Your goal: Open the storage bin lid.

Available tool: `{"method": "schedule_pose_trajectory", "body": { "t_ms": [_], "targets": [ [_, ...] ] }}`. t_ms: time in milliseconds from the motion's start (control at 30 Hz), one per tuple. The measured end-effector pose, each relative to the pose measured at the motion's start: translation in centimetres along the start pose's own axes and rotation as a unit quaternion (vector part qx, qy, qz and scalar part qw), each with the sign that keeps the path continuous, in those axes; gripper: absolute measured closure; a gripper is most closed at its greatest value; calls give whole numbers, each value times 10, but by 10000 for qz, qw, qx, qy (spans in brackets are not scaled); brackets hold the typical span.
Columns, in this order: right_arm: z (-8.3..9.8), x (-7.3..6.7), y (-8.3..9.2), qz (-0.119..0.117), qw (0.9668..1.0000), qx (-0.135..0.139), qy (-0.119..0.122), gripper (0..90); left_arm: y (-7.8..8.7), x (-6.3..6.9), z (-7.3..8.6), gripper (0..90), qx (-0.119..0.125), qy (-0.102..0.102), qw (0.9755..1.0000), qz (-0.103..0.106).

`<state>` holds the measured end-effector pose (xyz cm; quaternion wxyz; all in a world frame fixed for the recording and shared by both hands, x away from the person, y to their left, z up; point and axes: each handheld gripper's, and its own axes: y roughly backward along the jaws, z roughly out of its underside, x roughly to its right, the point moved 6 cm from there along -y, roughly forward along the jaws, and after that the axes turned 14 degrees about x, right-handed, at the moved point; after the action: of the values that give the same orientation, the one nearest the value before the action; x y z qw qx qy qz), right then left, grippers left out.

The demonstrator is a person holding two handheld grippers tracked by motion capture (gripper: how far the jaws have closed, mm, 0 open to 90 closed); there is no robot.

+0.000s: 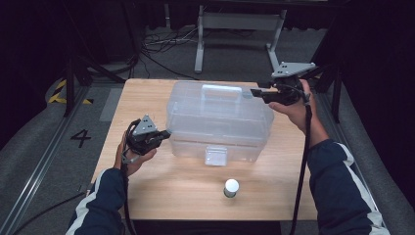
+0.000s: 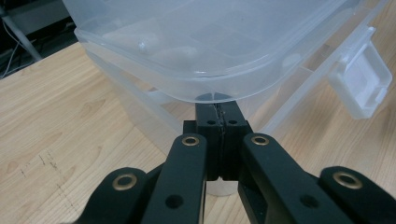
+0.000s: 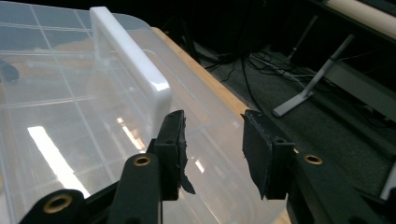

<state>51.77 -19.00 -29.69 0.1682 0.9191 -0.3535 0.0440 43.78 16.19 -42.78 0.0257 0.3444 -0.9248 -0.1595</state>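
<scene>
A clear plastic storage box [image 1: 218,117] with a closed lid, a white handle [image 1: 221,90] on top and a front latch [image 1: 216,155] stands in the middle of the wooden table [image 1: 142,93]. My left gripper [image 1: 165,133] is shut, and its tips rest at the box's left corner. In the left gripper view the closed tips [image 2: 218,109] sit just under the lid's rim [image 2: 210,88], with nothing between them. My right gripper [image 1: 254,91] hovers open over the lid's right end. Its jaws [image 3: 212,135] stand apart just beyond the handle [image 3: 133,60], empty.
A small bottle with a white cap [image 1: 231,187] stands near the table's front edge, in front of the box. Bare wood lies left of the box and along the front. Beyond the far edge are a grey stand [image 1: 240,22] and cables on the floor.
</scene>
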Motion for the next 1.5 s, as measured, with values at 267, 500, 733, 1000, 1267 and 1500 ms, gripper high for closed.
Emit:
{"method": "schedule_pose_trajectory", "body": {
  "t_ms": [267, 500, 733, 1000, 1267, 1500],
  "targets": [
    [21, 16, 25, 249, 9994, 176, -183, 545, 0, 0, 0, 899, -19, -26, 10000, 0],
    [55, 23, 41, 345, 9987, 165, -345, 493, 1, 1, -2, 899, 2, -16, 10000, -4],
    [90, 18, 48, 340, 9988, 47, -345, 486, 1, 1, -3, 899, -7, -23, 10000, 3],
    [131, 6, 48, 169, 9986, -121, -478, 460, 1, 1, -3, 899, -10, -16, 10000, 11],
    [143, -8, 47, -48, 9987, -74, -504, 439, 1, 1, -5, 900, -2, -69, 10000, 13],
    [140, -16, 48, -117, 9991, 123, -379, 427, 2, 0, -10, 900, 90, -49, 9999, 43]
  ]
}}
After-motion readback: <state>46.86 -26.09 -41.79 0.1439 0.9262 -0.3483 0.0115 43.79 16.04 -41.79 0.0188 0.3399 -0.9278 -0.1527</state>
